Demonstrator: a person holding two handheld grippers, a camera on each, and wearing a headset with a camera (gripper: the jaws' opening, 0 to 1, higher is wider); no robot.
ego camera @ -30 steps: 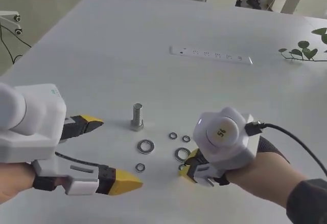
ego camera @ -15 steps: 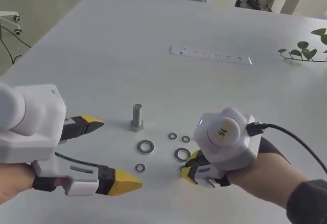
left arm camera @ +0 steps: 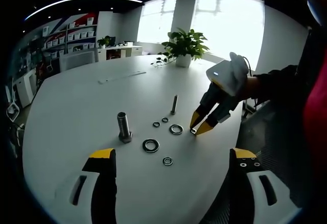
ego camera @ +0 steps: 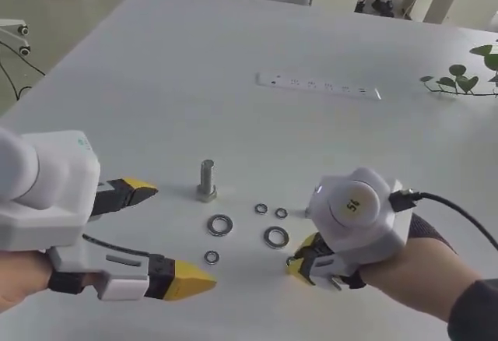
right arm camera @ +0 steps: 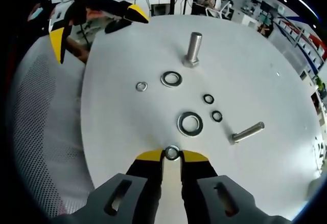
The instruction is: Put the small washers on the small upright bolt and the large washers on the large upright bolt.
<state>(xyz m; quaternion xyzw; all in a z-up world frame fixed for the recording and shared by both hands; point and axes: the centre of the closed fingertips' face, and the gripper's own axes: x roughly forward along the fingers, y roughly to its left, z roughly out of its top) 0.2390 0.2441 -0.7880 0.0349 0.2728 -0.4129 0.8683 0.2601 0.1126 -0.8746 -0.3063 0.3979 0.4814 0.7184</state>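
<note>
The right gripper [right arm camera: 172,156] has its yellow-tipped jaws drawn together on a small washer [right arm camera: 172,153], held by its rim between the very tips. It is low over the white table [ego camera: 233,61], and from here I cannot tell whether the washer has left the surface.

Two large washers [right arm camera: 190,123] lie flat ahead of those tips, one just in front and the other farther out. Beyond the farther one the large bolt [right arm camera: 193,49] stands on its head, its threaded shank bare. Three more small washers [right arm camera: 208,98] lie loose. Two sit close together ahead and to the right of the right gripper's tips. The third is ahead and to the left, on the side toward the other gripper. The small bolt [left arm camera: 174,104] is near the right gripper's tips, off to their right. In the left gripper view it stands upright just past them.

The left gripper [ego camera: 184,236] has its jaws spread wide and holds nothing. It is well apart from the right gripper, with the loose washers lying between the two. The large bolt is a little ahead of its left jaw, and the nearest small washer lies just ahead of the gap between its jaws.

Far beyond both grippers a white power strip [ego camera: 319,86] lies on the table, and a leafy plant [ego camera: 465,81] is at the far edge.
</note>
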